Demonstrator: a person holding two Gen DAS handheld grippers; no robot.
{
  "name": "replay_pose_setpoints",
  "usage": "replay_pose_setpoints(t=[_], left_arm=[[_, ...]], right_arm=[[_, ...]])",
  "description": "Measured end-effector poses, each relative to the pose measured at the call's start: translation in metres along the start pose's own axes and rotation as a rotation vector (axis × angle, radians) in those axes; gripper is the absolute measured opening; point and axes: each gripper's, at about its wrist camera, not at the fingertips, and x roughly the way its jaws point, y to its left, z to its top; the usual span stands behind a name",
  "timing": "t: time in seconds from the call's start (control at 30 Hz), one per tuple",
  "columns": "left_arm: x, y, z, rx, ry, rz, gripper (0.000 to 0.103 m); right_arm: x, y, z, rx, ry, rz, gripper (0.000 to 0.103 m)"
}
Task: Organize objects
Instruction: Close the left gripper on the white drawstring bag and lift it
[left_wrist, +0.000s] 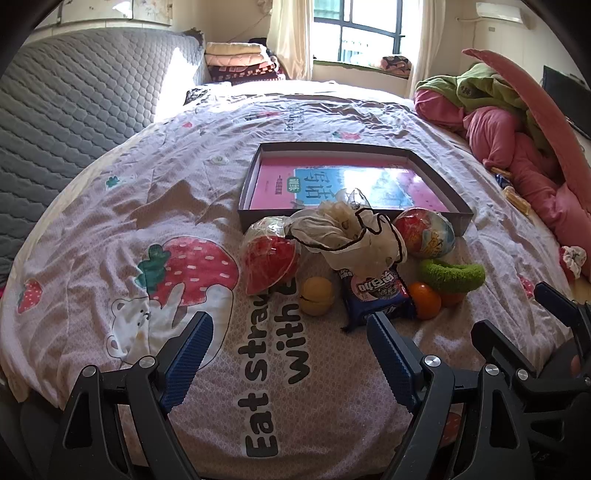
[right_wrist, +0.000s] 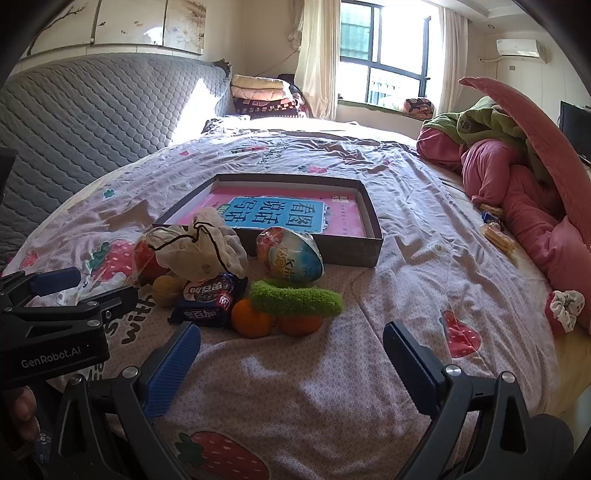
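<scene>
Sunlight from a window (right_wrist: 384, 55) is falling across a bed (left_wrist: 147, 184) that is wearing a pink strawberry-print cover, with a grey quilted headboard (left_wrist: 74, 110) standing off to the left tool's left. A heap of pink and green bedding (right_wrist: 517, 177) is lying well off to the right tool's right.

Straight ahead of both tools, beyond the clutter, a shallow dark box (left_wrist: 369, 216) is sitting with a pink and blue book (left_wrist: 351, 181) lying flat inside it. Just in front of the box, the loose objects are crowding together: a cream drawstring pouch (left_wrist: 347, 229) is slumping on top, a red and clear ball (left_wrist: 269, 258) is resting to its left, and a colourful toy egg (right_wrist: 291, 256) is leaning by the box wall. Nearer the tools, a blue snack packet (left_wrist: 373, 295) is lying beside a yellow ball (left_wrist: 317, 295), and a green fuzzy ring (right_wrist: 295, 299) is draping over two oranges (right_wrist: 253, 319).

Left tool (left_wrist: 290, 332) is hovering with its jaws spread fully wide, gripping nothing. Right tool (right_wrist: 291, 345) is likewise gaping wide and empty, just short of the oranges.
</scene>
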Motion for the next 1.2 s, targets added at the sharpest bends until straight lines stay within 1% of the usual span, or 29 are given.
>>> replay_pose_setpoints(t=[0.37, 0.6, 0.9, 1.13, 1.2], left_arm=[[0.009, 0.004, -0.001, -0.011, 0.01, -0.006, 0.086], [0.02, 0.005, 0.003, -0.004, 0.004, -0.006, 0.086], [0.033, -0.002, 0.012, 0.027, -0.012, 0.009, 0.086], [0.041, -0.007, 0.021, 0.054, -0.029, 0.032, 0.086], [0.044, -0.008, 0.023, 0.062, -0.029, 0.029, 0.086]], right_arm=[[0.006, -0.004, -0.002, 0.008, 0.016, 0.008, 0.1], [0.018, -0.01, -0.003, 0.015, 0.037, 0.007, 0.1], [0.033, -0.022, -0.003, 0.033, 0.06, -0.017, 0.1], [0.044, -0.025, -0.003, 0.024, 0.082, -0.037, 0.1], [0.047, -0.026, -0.003, 0.017, 0.089, -0.043, 0.1]])
